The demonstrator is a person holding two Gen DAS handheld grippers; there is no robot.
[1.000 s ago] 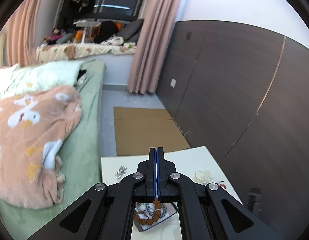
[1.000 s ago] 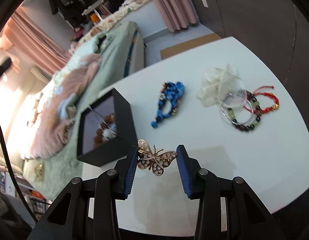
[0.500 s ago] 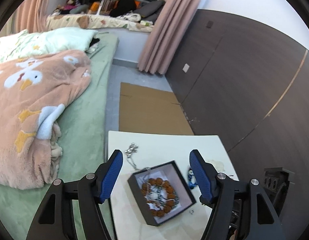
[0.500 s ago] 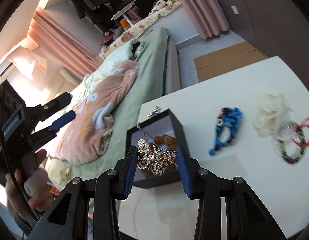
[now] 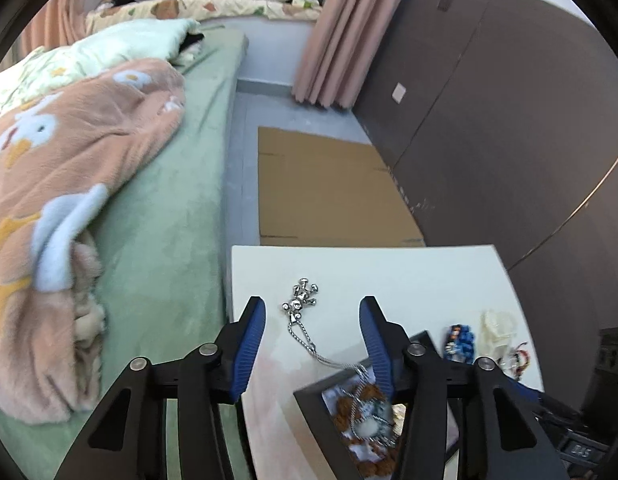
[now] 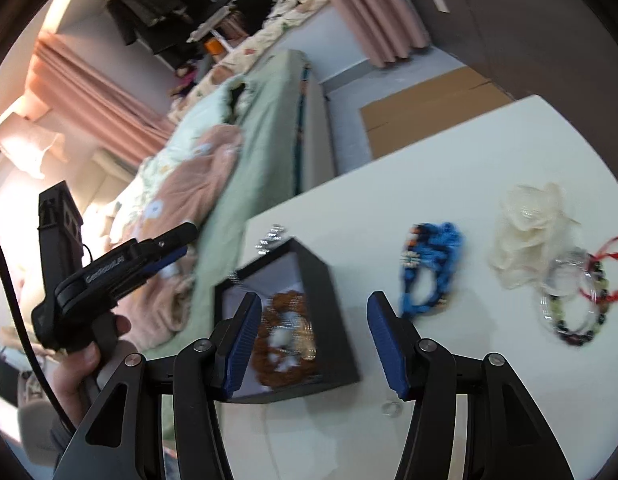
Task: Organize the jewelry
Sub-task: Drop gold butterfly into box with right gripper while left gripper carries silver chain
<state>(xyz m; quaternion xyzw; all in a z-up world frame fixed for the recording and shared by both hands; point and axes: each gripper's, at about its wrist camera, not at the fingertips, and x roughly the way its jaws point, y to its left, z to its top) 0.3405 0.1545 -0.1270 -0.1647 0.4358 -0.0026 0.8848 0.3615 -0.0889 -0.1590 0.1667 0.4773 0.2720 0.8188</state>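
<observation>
A black box (image 6: 337,320) stands open on the white table (image 5: 409,272). Inside lie a brown bead bracelet (image 6: 281,308) and a blurred gold butterfly brooch (image 6: 307,340). My right gripper (image 6: 313,299) hangs just above the box, its jaws opening with nothing between them. My left gripper (image 5: 312,306) is open, its jaws closing on nothing. It hovers over a silver chain with a pendant (image 5: 303,298), which lies flat on the table and trails into the box (image 5: 321,404). In the right wrist view a hand (image 6: 85,364) holds the left gripper (image 6: 181,240) to the left of the box.
A blue bracelet (image 6: 429,264), a white fabric flower (image 6: 529,224), bead bangles with a red cord (image 6: 577,300) and a small ring (image 6: 391,408) lie right of the box. A bed (image 5: 169,240) borders the table's left edge. Cardboard (image 5: 329,184) covers the floor beyond.
The right jaws spread and the butterfly brooch left them; it now lies in the box. The left gripper went from shut on the brown bracelet to open and sank toward the table.
</observation>
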